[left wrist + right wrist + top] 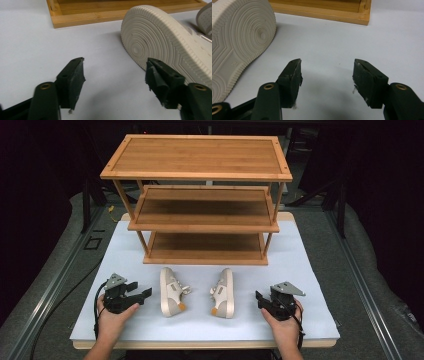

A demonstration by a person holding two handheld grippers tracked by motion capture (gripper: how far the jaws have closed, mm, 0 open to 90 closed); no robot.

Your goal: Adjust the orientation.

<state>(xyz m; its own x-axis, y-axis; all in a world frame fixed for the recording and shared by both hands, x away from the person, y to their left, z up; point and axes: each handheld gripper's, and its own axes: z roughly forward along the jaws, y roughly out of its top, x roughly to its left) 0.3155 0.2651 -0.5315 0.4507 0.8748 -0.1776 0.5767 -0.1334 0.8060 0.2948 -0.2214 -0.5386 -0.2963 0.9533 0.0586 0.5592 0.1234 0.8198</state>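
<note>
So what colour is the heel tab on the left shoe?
Orange, on the left shoe, best in the high view.

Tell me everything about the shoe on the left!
The left shoe is a cream sneaker with an orange heel patch. It lies tipped on its side on the white table, laces toward the other shoe, just before the wooden rack. Its ridged, rubbery-looking sole faces the open left hand-held gripper, which isn't touching it.
</note>
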